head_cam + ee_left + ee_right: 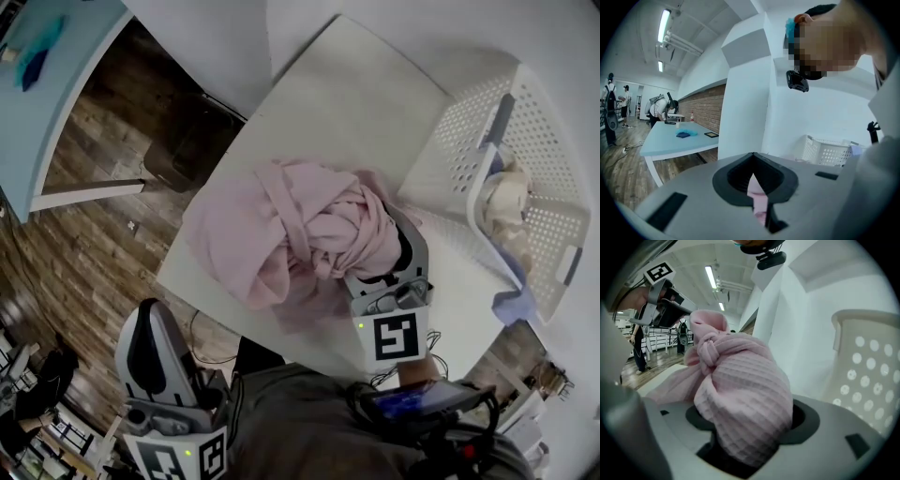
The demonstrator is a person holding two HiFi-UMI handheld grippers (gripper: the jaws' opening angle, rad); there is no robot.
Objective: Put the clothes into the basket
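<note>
On the white table (356, 84) our right gripper (405, 251) clamps a bunch of the pink garment (300, 234), near the basket (450, 141); our left gripper (155, 361) hangs closed, empty. We fear trailing folds may snag the rim, or the bulky bunch may slip

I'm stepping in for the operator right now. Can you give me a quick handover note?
Right hand-held gripper: closed on the pink garment, which lies on the table.
Left hand-held gripper: shut, empty, off the table's near edge.
Basket: at the table's right, already holding a cream piece and a blue piece.
To do: carry the pink garment into the basket.
</note>
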